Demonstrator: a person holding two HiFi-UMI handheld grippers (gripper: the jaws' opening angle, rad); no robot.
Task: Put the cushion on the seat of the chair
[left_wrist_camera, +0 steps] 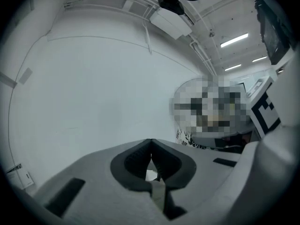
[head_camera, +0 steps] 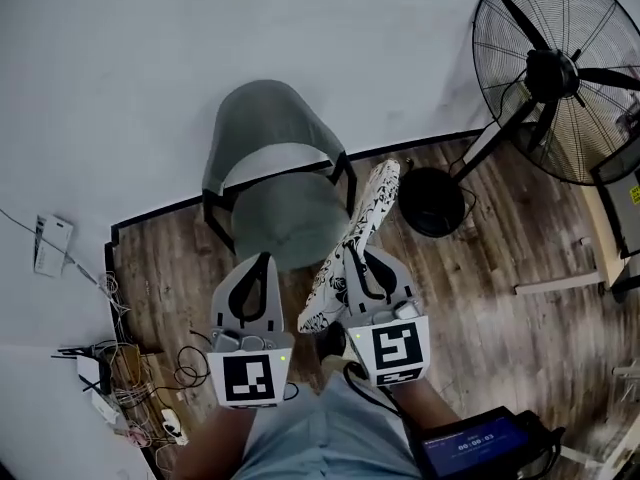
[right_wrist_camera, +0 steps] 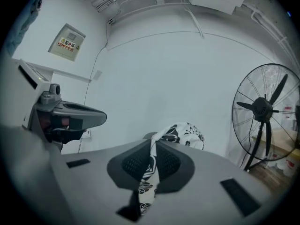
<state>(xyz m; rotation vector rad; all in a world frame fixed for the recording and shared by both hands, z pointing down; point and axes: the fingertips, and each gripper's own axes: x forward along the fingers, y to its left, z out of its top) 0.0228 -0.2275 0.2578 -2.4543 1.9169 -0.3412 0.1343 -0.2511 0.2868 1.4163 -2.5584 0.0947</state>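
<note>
Head view: white black-floral cushion [head_camera: 375, 203] edge-on in right gripper [head_camera: 358, 254]

The cushion [head_camera: 365, 218] was white with a black floral print. It was thin and turned on edge, slanting up and away along the side of the chair nearer the right gripper [head_camera: 362, 256]. That gripper's jaws were closed on its near edge, so it was held beside the seat [head_camera: 285, 223], not on it. The chair [head_camera: 270, 128] was a grey shell with a rounded back and dark legs, standing upright on the wood floor [head_camera: 480, 298] against the white wall [head_camera: 120, 68].
</note>
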